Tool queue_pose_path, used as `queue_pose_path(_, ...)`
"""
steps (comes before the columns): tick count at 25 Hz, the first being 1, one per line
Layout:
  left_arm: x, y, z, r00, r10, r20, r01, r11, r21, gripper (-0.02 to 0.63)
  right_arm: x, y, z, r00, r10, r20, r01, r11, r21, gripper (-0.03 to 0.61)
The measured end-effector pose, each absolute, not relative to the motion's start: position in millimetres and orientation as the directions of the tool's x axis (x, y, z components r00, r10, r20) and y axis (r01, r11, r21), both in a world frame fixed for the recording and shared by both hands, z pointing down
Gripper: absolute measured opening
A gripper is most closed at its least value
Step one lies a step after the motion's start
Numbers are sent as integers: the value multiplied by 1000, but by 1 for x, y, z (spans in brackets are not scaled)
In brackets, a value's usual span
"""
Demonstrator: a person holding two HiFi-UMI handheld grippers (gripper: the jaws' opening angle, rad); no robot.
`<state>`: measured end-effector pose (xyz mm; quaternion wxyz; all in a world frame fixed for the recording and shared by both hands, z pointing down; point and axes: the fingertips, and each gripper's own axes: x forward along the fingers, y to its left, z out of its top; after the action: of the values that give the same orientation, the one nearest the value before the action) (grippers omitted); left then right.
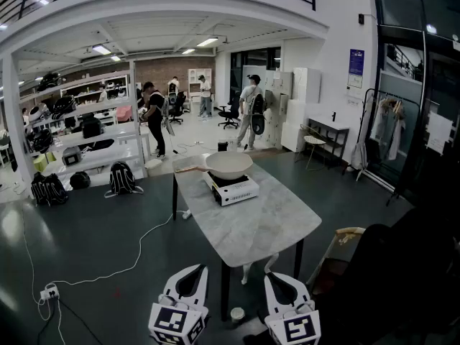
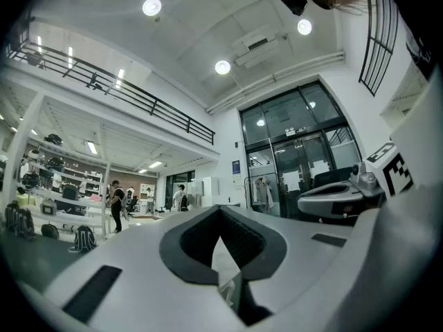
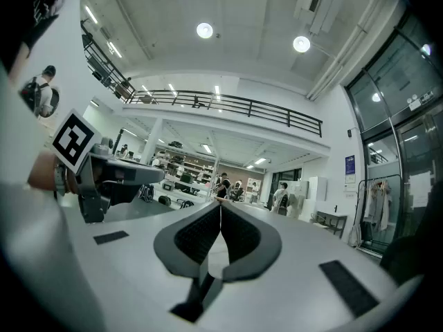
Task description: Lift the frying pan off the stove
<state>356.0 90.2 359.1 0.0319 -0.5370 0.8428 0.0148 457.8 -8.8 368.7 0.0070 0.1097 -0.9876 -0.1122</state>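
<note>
A pale frying pan point(image 1: 228, 164) with a wooden handle sits on a small white portable stove point(image 1: 231, 188) at the far end of a marble-topped table point(image 1: 266, 221). Both grippers are held low at the near end, well short of the table. My left gripper point(image 1: 190, 270) is shut with nothing in it, tips touching in its own view point(image 2: 220, 211). My right gripper point(image 1: 277, 277) is likewise shut and empty point(image 3: 220, 204). Both gripper views look out level across the hall and over the table; neither shows the pan clearly.
A white cable point(image 1: 108, 272) runs across the dark floor to a power strip point(image 1: 49, 291) at the left. Backpacks point(image 1: 121, 178) and shelving point(image 1: 86, 135) stand at left, a clothes rack point(image 1: 388, 131) and side table point(image 1: 327, 131) at right. Several people stand in the background.
</note>
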Motion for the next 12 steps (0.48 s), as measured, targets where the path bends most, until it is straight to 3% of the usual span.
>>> queue_pose_path(12,285,74,353,-412,-905,-103,-908,417,-34,11,398,-36,367,-967,-256,-21,-255,946,200,25)
